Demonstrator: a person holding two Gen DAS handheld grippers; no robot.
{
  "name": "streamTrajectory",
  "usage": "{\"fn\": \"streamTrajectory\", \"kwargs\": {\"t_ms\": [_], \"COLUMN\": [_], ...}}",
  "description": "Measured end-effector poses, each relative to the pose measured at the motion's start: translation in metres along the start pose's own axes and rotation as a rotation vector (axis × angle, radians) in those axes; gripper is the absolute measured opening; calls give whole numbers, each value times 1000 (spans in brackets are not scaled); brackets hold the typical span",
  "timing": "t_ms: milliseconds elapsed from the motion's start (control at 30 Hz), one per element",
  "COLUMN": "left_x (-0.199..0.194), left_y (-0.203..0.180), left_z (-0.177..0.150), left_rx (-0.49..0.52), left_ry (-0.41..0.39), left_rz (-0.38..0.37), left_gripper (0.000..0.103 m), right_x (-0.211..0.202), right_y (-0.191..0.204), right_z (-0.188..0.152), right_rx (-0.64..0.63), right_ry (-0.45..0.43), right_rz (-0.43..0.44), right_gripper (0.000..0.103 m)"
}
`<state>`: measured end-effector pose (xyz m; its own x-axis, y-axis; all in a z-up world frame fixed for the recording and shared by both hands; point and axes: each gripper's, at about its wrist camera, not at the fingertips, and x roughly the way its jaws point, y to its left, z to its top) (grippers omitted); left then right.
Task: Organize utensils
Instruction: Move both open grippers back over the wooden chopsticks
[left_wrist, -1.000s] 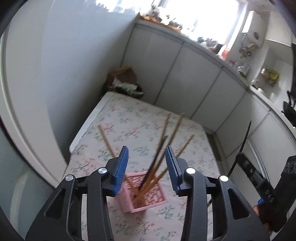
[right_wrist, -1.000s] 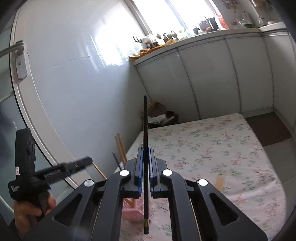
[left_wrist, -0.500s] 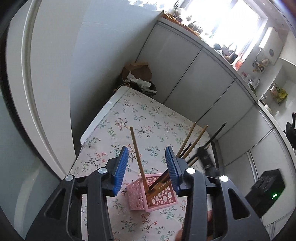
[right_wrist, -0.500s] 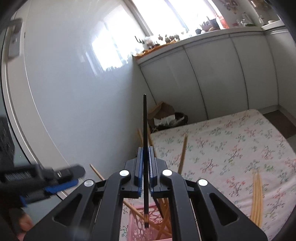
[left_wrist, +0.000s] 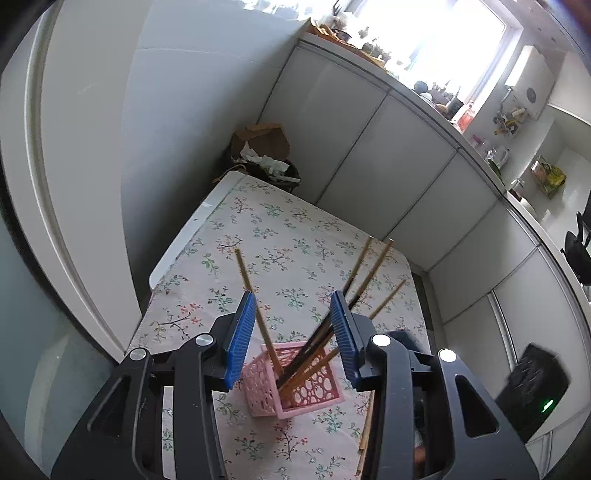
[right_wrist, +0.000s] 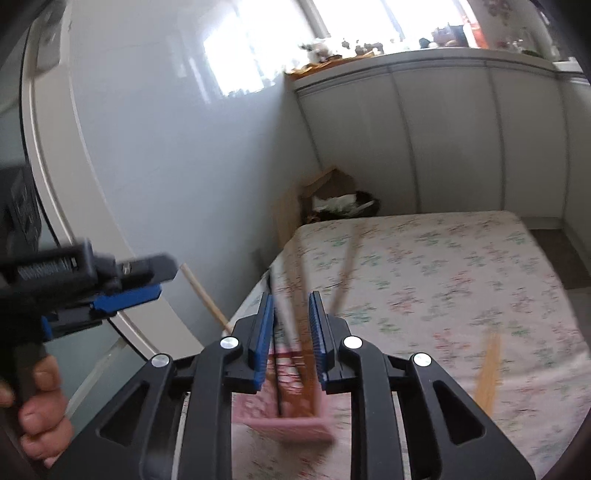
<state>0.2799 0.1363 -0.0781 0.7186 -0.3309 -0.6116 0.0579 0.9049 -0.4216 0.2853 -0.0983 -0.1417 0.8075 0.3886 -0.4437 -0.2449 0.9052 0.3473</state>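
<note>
**Dark chopstick released into the pink basket**

The right hand-held gripper (right_wrist: 290, 334) hangs over the pink openwork basket (left_wrist: 295, 384), which stands on the floral-clothed surface (left_wrist: 295, 236). Its jaws have just been opening; a dark chopstick (right_wrist: 275, 354) stands in the gap close beside the left pad, and through the motion blur it appears no longer pinched. The left hand-held gripper (left_wrist: 291, 332) is spread and empty, with the basket and its sticks seen between the pads but well beyond them.

Appearance: the basket holds several tan wooden chopsticks (left_wrist: 255, 295) and dark ones, all leaning outward against its rim. Loose tan chopsticks (right_wrist: 487, 373) lie flat on the cloth to the right of the basket.

Handling, as a judgement: the chopsticks look light, stiff and smooth, so they are likely to roll on the cloth and to swivel in a pinch. A hold near the middle or the thicker end, across the shaft, probably suits best. The basket seems light enough to tip if a leaning stick is knocked.
</note>
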Motion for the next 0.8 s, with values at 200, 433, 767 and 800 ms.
{"fn": "streamTrajectory", "kwargs": {"t_ms": [200,433,767,800], "left_x": [-5,5,70,78], "left_y": [-29,-82,-130,-132], "left_z": [-8,-39,-99,-104], "left_rx": [76,223,354,367], "left_ry": [-5,45,260,279], "left_rz": [-29,-64,-39,-28], "left_gripper": [39,39,41,41], "right_x": [-28,-39,-3,2], "right_y": [-76,-151,-182,-183], "right_z": [16,-7,-46,-49], "right_rx": [113,259,326,327], "right_ry": [175,319,554,569], "right_rz": [-170,-272,-286,-285], "right_gripper": [21,21,21,21]}}
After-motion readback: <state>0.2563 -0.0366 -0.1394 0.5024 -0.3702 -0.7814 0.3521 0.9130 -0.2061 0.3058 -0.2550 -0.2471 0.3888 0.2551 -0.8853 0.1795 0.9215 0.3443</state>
